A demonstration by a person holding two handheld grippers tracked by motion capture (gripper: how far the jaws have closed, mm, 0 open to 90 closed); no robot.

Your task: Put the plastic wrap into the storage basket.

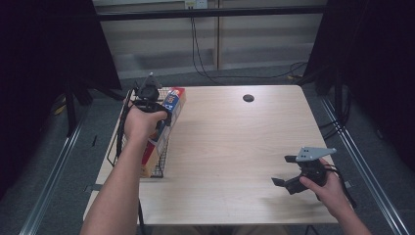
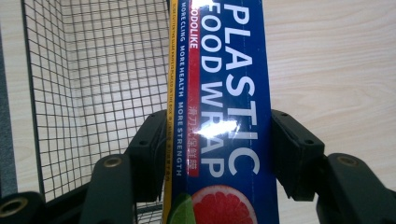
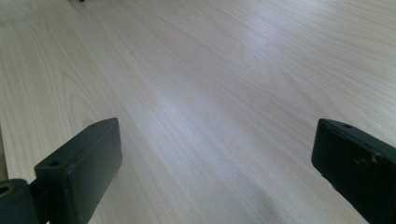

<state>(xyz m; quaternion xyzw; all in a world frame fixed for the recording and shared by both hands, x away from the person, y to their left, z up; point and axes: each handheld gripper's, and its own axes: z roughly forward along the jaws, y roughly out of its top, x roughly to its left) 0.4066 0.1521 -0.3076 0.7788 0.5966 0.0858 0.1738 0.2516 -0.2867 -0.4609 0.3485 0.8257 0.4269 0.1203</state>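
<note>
Gripping the plastic wrap box (image 2: pixel 224 116) across its narrow width, the left gripper (image 2: pixel 219 149) has its fingers (image 2: pixel 152 149) clamped on both long sides, one pad per side, lettering running straight away from the camera. So the box's long axis lines up w/ the gripper's own forward direction; the grasp sits toward one end, by the grapefruit print, w/ most of the length sticking out ahead of the fingers.

Outward from there: the left side of the box hangs over the wire basket (image 2: pixel 93 93), its right side over bare wood. In the high view the box (image 1: pixel 169 110) lies along the basket's (image 1: pixel 115 147) right edge at the left side of the surface (image 1: pixel 235 147), long axis running near-to-far, tilted a bit. Can't tell if it's resting on the rim or fully carried.

Key relation, as I judge it: basket is directly left of and below the held box, so the coming move turns on shifting sideways and keeping the long axis parallel to the basket's length so it drops in w/o catching the mesh.

Right gripper (image 1: pixel 288 171) is well apart, at the near right of the surface, fingers (image 3: pixel 79 163) spread wide, nothing between them, just wood grain. Left hand is the nearer one by far.

Count: 1 box, 1 basket, 2 grippers, 1 dark round hole (image 1: pixel 248 98) near the far edge.
</note>
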